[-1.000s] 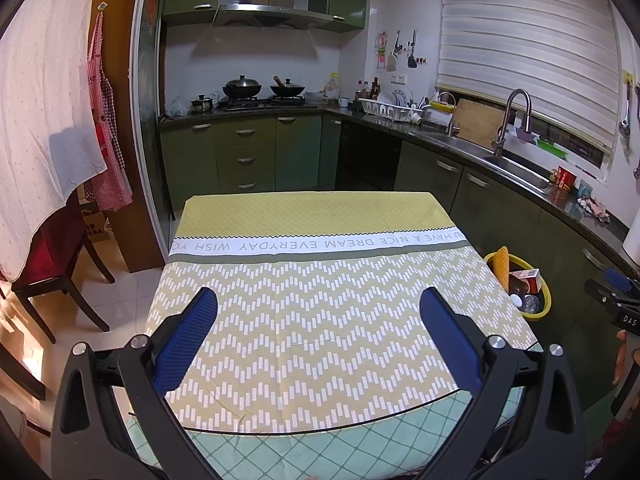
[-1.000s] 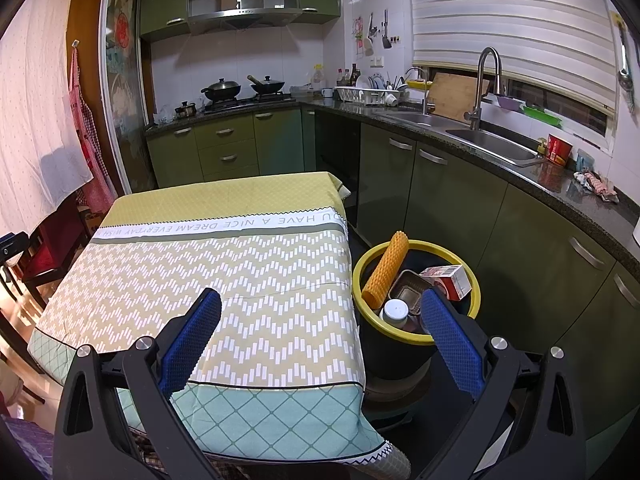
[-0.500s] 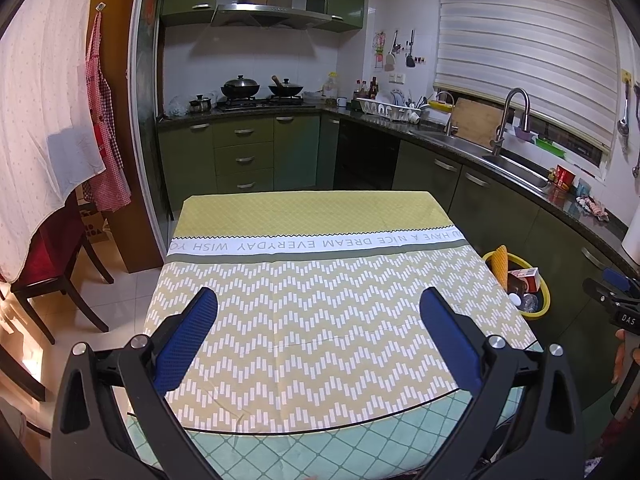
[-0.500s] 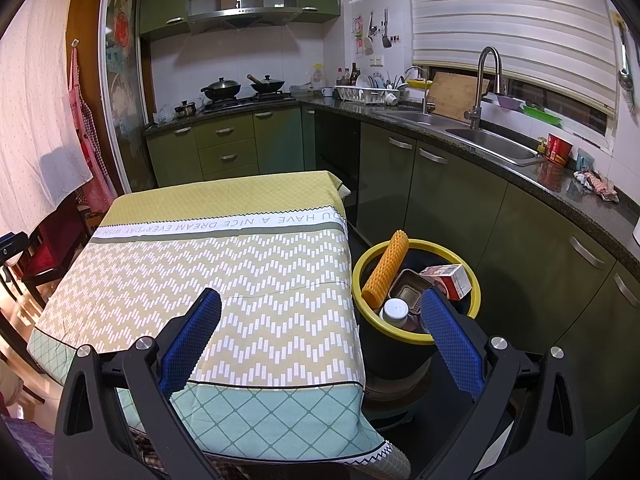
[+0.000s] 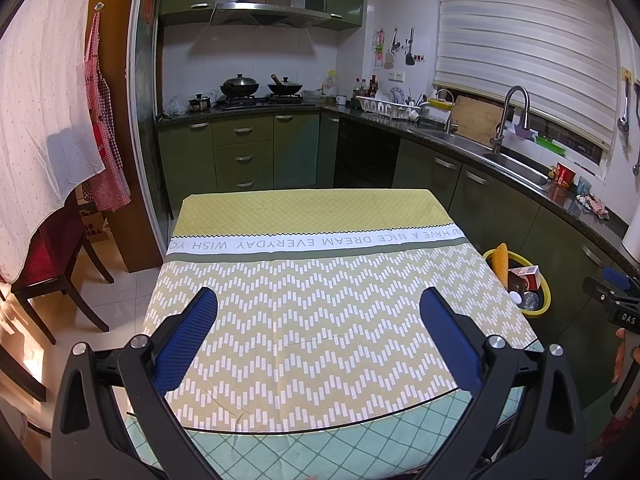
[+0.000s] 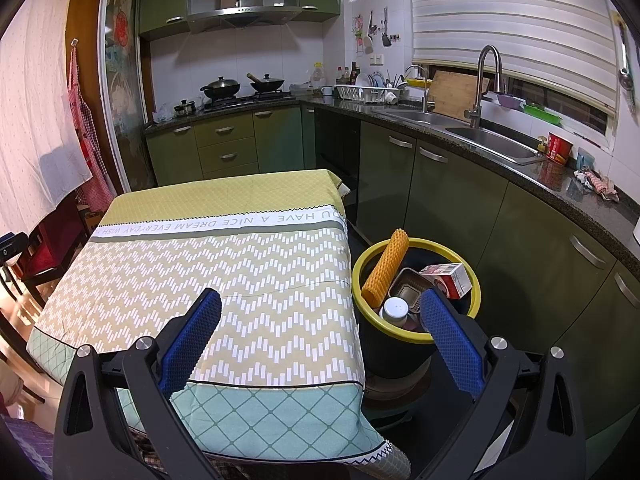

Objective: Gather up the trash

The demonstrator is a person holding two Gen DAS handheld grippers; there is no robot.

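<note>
Big table (image 5: 320, 320) in the middle of the kitchen, draped in a yellow-and-white zigzag cloth with a white lettered band across it, and that's our landmark. Beyond the table's far edge runs the green cabinet run (image 5: 244, 148) with two lidded woks on the hob; off the table's right side the counter carries the steel sink (image 6: 492, 140) and tall tap. Off the table's left side, a dark wooden chair (image 5: 56, 264) with a red seat. Right beside the table's right edge, on the floor, stands the black bin (image 6: 416, 300) with its yellow rim, and the trash is in there: an orange ribbed roll (image 6: 386, 268) leaning on the rim nearest the table, a red-and-white carton (image 6: 450, 278) on the side away from the table, a metal tin (image 6: 406, 290) between them, a white-capped bottle (image 6: 395, 308) nearest us. Left gripper (image 5: 318, 320) hangs over the table's near half, blue pads spread wide, nothing between them. Right gripper (image 6: 320, 320) sits over the table's near right corner, spread wide too, its right pad in front of the bin, holding nothing.
</note>
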